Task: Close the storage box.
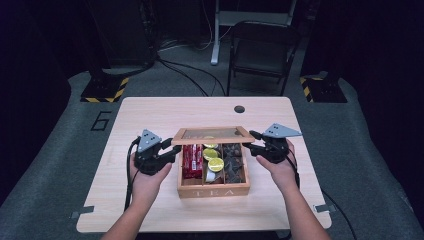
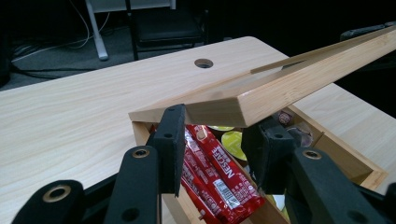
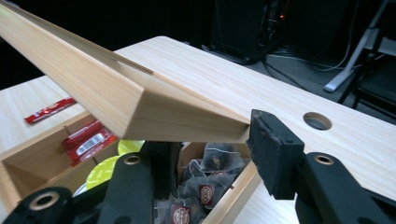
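A wooden tea box (image 1: pixel 213 191) marked TEA stands mid-table with its glass-paned lid (image 1: pixel 212 134) tilted part way up. Inside lie red sachets (image 1: pixel 192 161), yellow-green capsules (image 1: pixel 215 162) and dark tea bags (image 1: pixel 233 160). My left gripper (image 1: pixel 175 150) sits at the lid's left front corner. In the left gripper view its jaws stand apart at that corner of the lid (image 2: pixel 219 105), above the red sachets (image 2: pixel 219 179). My right gripper (image 1: pixel 252 145) meets the right front corner. Its jaws are also apart, one under the lid (image 3: pixel 140 107), one against its end.
A loose red sachet (image 3: pixel 49 111) lies on the table beyond the box. The light wooden table (image 1: pixel 150 115) has a cable hole (image 1: pixel 239 109) near its far edge. A folding chair (image 1: pixel 262 50) and cables stand on the floor behind.
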Demonstrator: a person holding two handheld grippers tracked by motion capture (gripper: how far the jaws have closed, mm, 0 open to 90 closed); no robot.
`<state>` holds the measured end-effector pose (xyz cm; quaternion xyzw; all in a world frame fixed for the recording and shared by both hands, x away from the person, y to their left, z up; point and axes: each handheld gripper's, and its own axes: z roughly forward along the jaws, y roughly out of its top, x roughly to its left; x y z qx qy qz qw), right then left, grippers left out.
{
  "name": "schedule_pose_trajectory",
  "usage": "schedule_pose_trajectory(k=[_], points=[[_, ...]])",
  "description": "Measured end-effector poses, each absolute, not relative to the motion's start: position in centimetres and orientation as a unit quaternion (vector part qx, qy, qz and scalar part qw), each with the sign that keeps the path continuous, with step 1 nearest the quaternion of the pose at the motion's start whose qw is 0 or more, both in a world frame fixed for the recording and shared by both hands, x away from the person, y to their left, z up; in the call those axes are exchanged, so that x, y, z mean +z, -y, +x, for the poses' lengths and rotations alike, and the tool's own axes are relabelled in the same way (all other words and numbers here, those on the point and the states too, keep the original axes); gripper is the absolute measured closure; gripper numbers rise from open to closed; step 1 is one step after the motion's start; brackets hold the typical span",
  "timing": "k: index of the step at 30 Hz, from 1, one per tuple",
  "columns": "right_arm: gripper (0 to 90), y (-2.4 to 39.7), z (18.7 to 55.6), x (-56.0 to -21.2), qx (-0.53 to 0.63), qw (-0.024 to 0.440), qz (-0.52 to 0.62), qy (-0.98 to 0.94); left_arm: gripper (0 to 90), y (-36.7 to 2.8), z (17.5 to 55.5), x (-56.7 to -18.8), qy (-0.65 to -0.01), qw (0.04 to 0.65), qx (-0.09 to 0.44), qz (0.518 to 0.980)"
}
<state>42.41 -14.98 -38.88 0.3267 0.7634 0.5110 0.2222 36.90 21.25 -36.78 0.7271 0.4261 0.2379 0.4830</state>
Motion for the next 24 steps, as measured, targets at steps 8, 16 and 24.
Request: schedule_pose_trajectory(k=[8,16,24], points=[[54.6,15.4,40.9,-38.2,0.515,0.224,0.317,-0.764,59.9,-21.2,36.7,-37.1,-0.423,0.487,0.244,0.724],[54.7,15.6,39.2,-38.4,0.513,0.228,0.314,-0.766,59.9,-21.2,36.4,-37.5,-0.419,0.484,0.248,0.727],[54.9,16.0,38.2,-38.7,0.516,0.218,0.304,-0.771,59.8,-21.2,35.9,-38.0,-0.416,0.479,0.245,0.733]])
